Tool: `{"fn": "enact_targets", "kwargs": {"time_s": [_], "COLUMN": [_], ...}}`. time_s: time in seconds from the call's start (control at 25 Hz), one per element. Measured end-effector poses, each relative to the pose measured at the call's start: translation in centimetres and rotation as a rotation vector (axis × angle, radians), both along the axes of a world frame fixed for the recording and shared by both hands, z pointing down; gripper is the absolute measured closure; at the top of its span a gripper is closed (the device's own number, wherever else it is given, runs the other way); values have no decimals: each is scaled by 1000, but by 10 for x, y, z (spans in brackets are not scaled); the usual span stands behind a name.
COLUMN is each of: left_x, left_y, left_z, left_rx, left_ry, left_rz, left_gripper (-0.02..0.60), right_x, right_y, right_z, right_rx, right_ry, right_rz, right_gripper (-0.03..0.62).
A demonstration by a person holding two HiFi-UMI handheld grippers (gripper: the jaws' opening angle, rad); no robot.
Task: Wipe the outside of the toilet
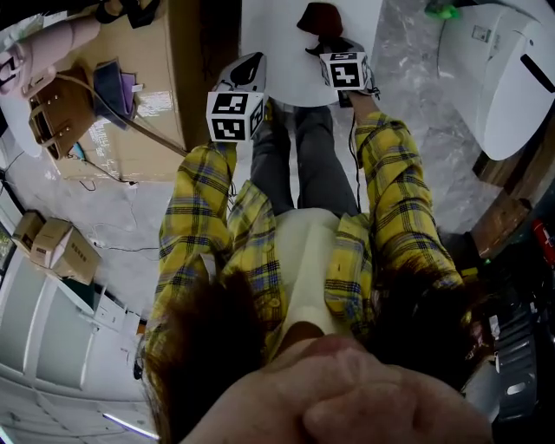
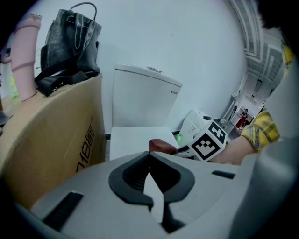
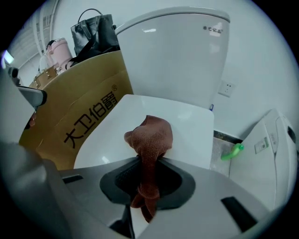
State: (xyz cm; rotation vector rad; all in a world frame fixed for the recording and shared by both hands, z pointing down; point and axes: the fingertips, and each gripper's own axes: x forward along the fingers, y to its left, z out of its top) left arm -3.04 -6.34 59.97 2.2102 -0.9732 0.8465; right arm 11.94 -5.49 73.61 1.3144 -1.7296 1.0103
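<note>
The white toilet stands with its lid (image 3: 187,123) down and its tank (image 3: 182,56) behind. My right gripper (image 3: 149,161) is shut on a brown cloth (image 3: 152,135), whose bunched end hangs just over the front of the lid. In the head view the cloth (image 1: 319,17) shows at the top, ahead of the right gripper (image 1: 334,43), over the lid (image 1: 286,52). My left gripper (image 1: 247,74) hovers beside it at the lid's left edge. In the left gripper view its jaws (image 2: 150,156) are shut with nothing between them, and the cloth (image 2: 161,145) lies just beyond.
A tall cardboard box (image 3: 79,116) stands close against the toilet's left side, with a black bag (image 3: 93,32) and a pink bottle (image 3: 58,51) on top. A white appliance (image 3: 271,158) and a green object (image 3: 232,151) are on the floor to the right.
</note>
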Motion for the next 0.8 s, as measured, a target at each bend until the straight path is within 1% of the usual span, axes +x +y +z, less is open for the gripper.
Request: {"fn": "enact_targets", "kwargs": {"time_s": [0.16,0.28,0.4,0.52,0.56,0.64,0.8], "left_x": [12,18,19,16,15,13,8], "left_y": [0,1,2,4,4,4,4], "left_z": [-1,-1,1,3,3,3,1], "left_rx": [2,2,-1,-6,-7,-8,-3], "left_ry": [3,4,0,-10,-12,-13,-10], "left_rz": [29,43,49,46,43,35,23], "left_gripper": [572,572,572,572,572,572,572], "right_x": [31,51,71,83,83,73,28], "right_y": [18,30,41,52,53,49,33], "right_z": [3,6,8,6,2,-12,-40], "right_rx": [-22,-30,-33,-54,-53,-18,90], "right_ry": [32,60,95,109,106,89,21], "right_rz": [51,63,73,107,117,114,55], "right_gripper": [510,510,510,510,510,510,510]}}
